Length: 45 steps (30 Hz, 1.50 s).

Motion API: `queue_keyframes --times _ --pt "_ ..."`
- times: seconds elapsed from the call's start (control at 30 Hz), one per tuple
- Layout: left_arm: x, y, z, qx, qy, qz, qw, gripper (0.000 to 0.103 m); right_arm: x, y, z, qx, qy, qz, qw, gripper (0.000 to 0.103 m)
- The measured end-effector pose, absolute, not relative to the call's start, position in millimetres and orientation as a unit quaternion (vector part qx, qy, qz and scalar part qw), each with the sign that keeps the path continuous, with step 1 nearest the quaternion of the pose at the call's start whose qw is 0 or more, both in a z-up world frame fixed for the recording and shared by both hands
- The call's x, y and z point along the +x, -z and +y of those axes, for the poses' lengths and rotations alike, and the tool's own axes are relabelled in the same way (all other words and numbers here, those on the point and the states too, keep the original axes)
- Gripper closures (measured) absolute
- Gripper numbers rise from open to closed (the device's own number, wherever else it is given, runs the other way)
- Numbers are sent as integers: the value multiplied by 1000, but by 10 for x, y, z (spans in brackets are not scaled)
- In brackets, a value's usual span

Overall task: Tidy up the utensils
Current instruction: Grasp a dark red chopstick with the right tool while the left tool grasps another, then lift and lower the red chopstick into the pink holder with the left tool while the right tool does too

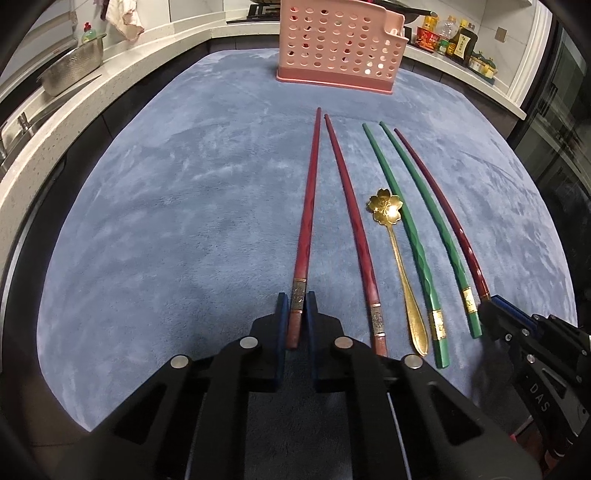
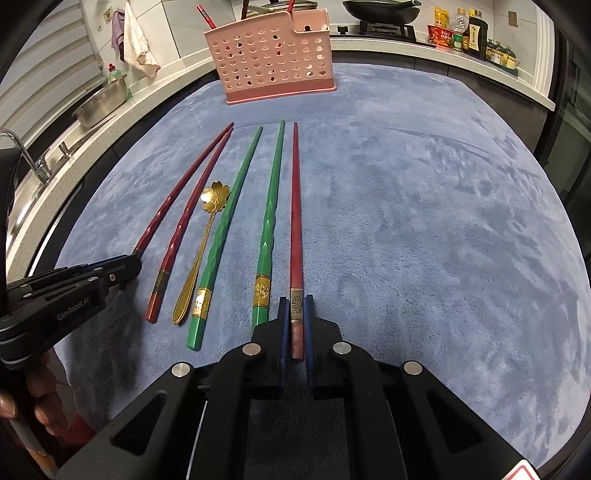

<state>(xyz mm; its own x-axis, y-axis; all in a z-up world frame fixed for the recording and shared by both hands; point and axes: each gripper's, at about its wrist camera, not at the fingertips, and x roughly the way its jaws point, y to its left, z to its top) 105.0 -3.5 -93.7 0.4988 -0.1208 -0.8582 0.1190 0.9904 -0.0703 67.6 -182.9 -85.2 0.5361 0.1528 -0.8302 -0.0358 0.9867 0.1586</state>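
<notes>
Several chopsticks and a gold flower spoon [image 1: 397,254] lie side by side on a blue mat [image 1: 166,221]. My left gripper [image 1: 297,304] is shut on the butt end of the leftmost red chopstick [image 1: 306,206]. A second red chopstick [image 1: 351,221] lies just right of it. My right gripper [image 2: 296,308] is shut on the butt end of the rightmost red chopstick [image 2: 295,206]. Two green chopsticks [image 2: 236,221] [image 2: 271,206] and the spoon [image 2: 201,251] lie between. A pink perforated holder [image 2: 275,55] stands upright at the far edge of the mat, with utensils in it.
A steel colander [image 1: 70,68] and sink tap [image 2: 26,155] are on the counter at left. Sauce bottles [image 2: 469,33] and a black pan [image 2: 384,11] stand at the back right. Cloths [image 2: 136,40] hang at back left.
</notes>
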Motion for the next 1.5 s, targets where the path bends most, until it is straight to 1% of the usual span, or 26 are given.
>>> queue_keyframes --times 0.27,0.63,0.97,1.27,1.5 --pt "954 648 70 -16 71 473 878 95 613 599 -1893 67 -48 457 885 96" --pt "976 -242 282 -41 65 404 912 95 685 -370 -2096 79 -39 381 921 96" --pt "1289 -1036 362 -46 63 338 938 96 1021 -1148 -2238 91 -46 316 943 96" --pt "1613 -1624 290 -47 78 287 954 96 1289 -1578 -2361 115 -60 276 952 96" --pt "1950 -2088 201 -54 92 245 964 96 1659 -1958 -2495 140 -71 238 959 96"
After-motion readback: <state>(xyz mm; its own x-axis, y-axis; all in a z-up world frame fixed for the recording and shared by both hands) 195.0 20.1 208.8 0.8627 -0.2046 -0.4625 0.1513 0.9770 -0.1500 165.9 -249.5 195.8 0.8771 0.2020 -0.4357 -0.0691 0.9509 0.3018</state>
